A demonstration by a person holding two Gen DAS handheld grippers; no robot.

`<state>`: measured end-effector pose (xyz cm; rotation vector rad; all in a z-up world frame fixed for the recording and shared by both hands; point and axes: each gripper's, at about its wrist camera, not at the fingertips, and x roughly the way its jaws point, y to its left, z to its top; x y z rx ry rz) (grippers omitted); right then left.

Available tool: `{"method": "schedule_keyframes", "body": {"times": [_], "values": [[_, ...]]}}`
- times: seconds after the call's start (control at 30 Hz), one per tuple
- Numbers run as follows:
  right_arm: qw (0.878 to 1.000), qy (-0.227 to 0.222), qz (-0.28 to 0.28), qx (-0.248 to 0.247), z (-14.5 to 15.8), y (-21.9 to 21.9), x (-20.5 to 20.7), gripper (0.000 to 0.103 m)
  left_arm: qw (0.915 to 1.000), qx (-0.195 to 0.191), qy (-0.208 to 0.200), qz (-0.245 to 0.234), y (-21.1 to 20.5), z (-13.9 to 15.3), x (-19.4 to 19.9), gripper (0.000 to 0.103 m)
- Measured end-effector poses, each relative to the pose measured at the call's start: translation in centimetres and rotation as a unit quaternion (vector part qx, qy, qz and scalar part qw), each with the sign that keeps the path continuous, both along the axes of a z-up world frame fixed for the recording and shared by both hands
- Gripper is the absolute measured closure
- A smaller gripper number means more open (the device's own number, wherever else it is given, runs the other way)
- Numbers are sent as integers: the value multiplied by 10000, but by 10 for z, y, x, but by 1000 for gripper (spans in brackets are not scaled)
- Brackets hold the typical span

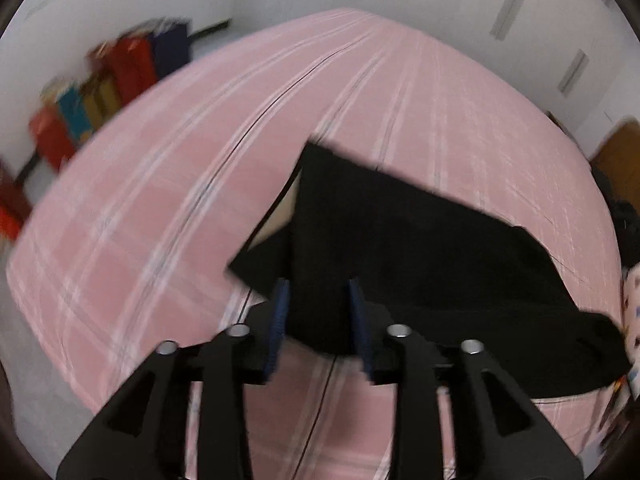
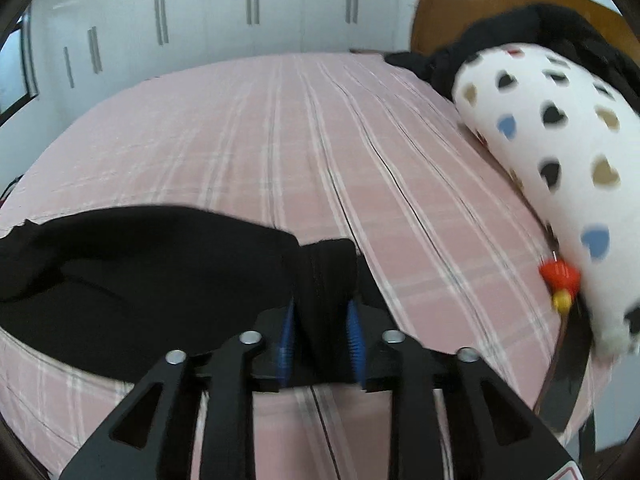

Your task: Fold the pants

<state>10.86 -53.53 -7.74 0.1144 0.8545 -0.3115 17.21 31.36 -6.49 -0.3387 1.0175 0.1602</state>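
Observation:
The black pants point(image 1: 420, 248) lie folded on the pink striped bed sheet point(image 1: 160, 200), a pointed corner jutting toward the left. My left gripper point(image 1: 318, 300) hangs over their near edge with its blue pads apart; black cloth lies between them without being pinched. In the right wrist view the pants point(image 2: 140, 272) stretch off to the left. A raised fold of them stands between the parted pads of my right gripper point(image 2: 320, 320), which is open around it.
A white cushion with coloured hearts point(image 2: 552, 140) lies along the bed's right side, with a red and yellow trinket point(image 2: 560, 276) and dark clothing point(image 2: 520, 24) against a brown headboard point(image 2: 460, 12). Coloured bags point(image 1: 100, 92) stand by the far wall. White wardrobe doors point(image 2: 240, 8) lie beyond.

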Motion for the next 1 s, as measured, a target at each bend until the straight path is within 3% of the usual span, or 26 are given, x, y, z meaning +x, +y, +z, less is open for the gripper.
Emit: {"method": "schedule_keyframes", "body": {"times": [0.1, 0.13, 0.27, 0.4, 0.43, 0.47, 0.5, 0.53, 0.6, 0.63, 0.77, 0.87, 1.0], "values": [[9990, -116, -401, 159, 2, -10, -29, 69, 9951, -695, -267, 646, 20, -3, -38, 24], [9981, -224, -541, 187, 6, -12, -42, 66, 9928, -843, -326, 781, 22, -2, -46, 20], [9945, -476, -800, 473, 14, -8, -76, 62, 9740, -1971, -325, 1071, 18, -8, -56, 12], [9920, -469, -749, 896, 12, 18, -91, 62, 9600, -2549, 250, 1129, -2, -35, -25, 13], [9915, -461, -726, 975, 11, 26, -93, 62, 9584, -2572, 371, 1177, -5, -41, -17, 15], [9907, -447, -691, 1085, 9, 33, -95, 62, 9577, -2584, 409, 1195, -9, -45, -9, 24], [9898, -440, -646, 1192, 10, 40, -94, 61, 9574, -2606, 419, 1168, -10, -47, -4, 42], [9889, -427, -606, 1291, 10, 51, -93, 59, 9598, -2535, 459, 1115, -12, -44, 3, 50], [9868, -419, -454, 1494, 12, 69, -86, 54, 9687, -2251, 434, 955, -14, -35, 6, 82], [9859, -416, -403, 1571, 13, 78, -83, 54, 9739, -2094, 358, 804, -13, -25, 6, 88], [9768, -289, -71, 2120, 17, 110, -45, 54, 9793, -1852, 287, 768, 2, -4, -1, 93], [9572, -51, 187, 2889, 9, 137, -3, 54, 9844, -1583, 422, 645, 4, -4, -9, 93], [9378, 259, 89, 3460, -14, 157, 42, 53, 9844, -1557, 546, 611, 2, -12, -10, 93]]}}
